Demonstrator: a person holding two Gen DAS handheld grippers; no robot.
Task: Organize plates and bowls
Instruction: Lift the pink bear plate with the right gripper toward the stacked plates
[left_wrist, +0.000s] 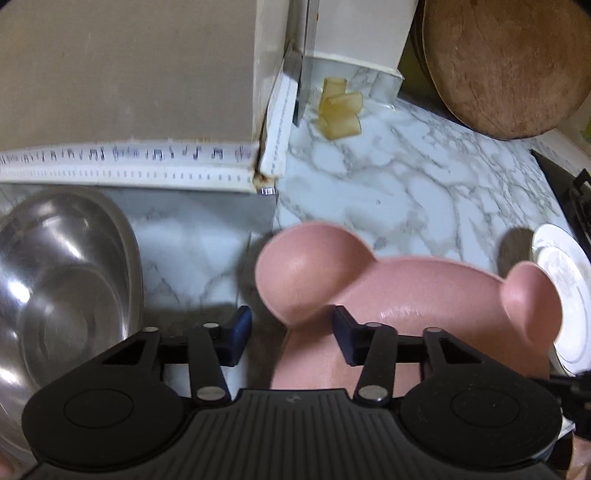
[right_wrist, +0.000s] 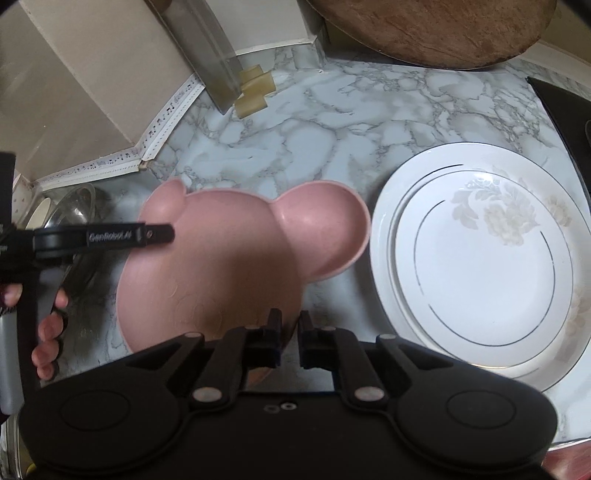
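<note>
Right wrist view: the right gripper (right_wrist: 290, 339) pinches the near rim of the pink mouse-eared plate (right_wrist: 221, 273), white floral plates (right_wrist: 480, 258) at three o'clock. Left wrist view: the left gripper (left_wrist: 291, 336) stands part-open astride the plate's (left_wrist: 406, 291) rim, steel bowl (left_wrist: 62, 280) at nine o'clock.

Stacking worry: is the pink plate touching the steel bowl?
Apart. The left wrist view shows bare marble counter between the steel bowl and the pink plate.
</note>
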